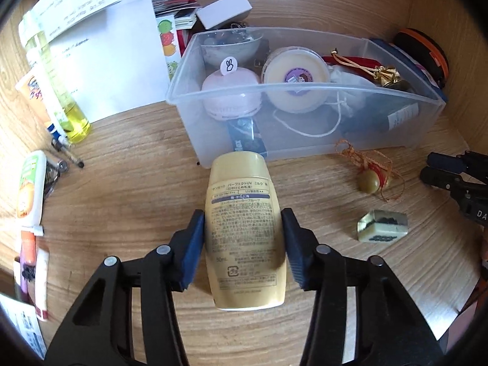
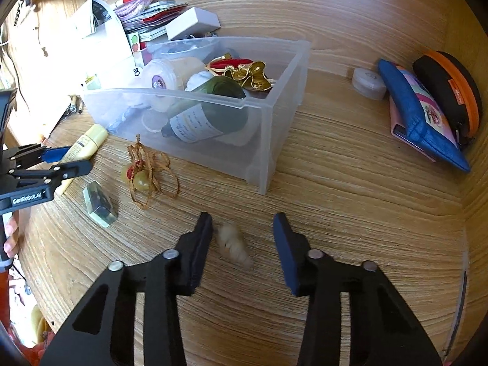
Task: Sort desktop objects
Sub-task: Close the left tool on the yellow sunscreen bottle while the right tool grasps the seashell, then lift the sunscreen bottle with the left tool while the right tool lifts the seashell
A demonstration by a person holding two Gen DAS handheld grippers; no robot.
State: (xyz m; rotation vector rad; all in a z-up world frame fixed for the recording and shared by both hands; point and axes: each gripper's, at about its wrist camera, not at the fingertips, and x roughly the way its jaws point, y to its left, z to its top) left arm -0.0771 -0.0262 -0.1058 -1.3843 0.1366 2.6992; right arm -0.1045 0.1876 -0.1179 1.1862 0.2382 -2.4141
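Sunscreen, a pale yellow plastic bottle [image 1: 244, 228] with printed Japanese text, lies on the wooden desk [image 1: 128, 170] just near of the clear plastic bin [image 1: 305, 116], and the left gripper [image 1: 242, 244] has both blue pads pressed on its sides. Over to the right wrist view: the right gripper [image 2: 242, 244] stands apart around a small fluffy cream tuft [image 2: 233, 242], the left finger [image 2: 201, 244] just beside it, the right one clear of it.
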